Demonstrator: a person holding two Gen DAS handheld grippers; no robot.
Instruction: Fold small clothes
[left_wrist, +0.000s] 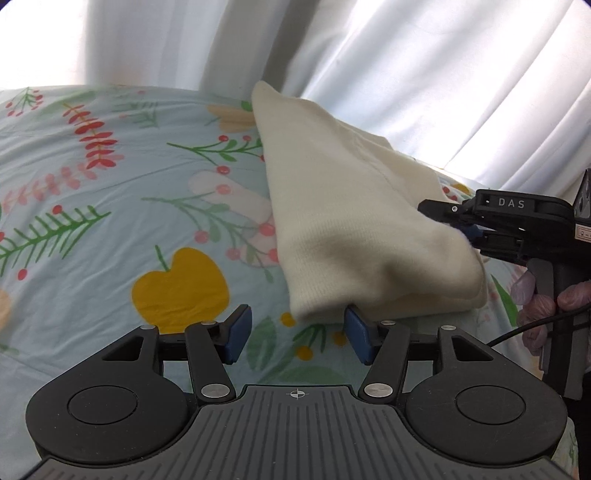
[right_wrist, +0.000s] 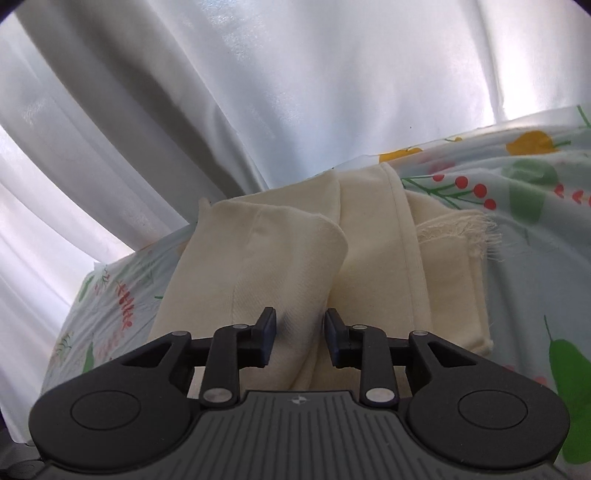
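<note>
A cream knit garment (left_wrist: 354, 229) lies folded on the floral bedsheet (left_wrist: 110, 206). My left gripper (left_wrist: 297, 338) is open, low over the sheet, with its right pad (left_wrist: 357, 338) touching the garment's near corner. My right gripper (left_wrist: 465, 230) reaches in from the right, its fingers against the garment's right edge. In the right wrist view the right gripper (right_wrist: 300, 339) is open, with a folded cream layer (right_wrist: 258, 266) lying between its pads. The garment's frayed hem (right_wrist: 461, 230) shows at the right of the pile.
White curtains (right_wrist: 258, 92) hang close behind the bed's far edge. The floral sheet (right_wrist: 535, 221) spreads to both sides of the garment. A gloved hand (left_wrist: 543, 302) holds the right gripper's handle, with a cable trailing below.
</note>
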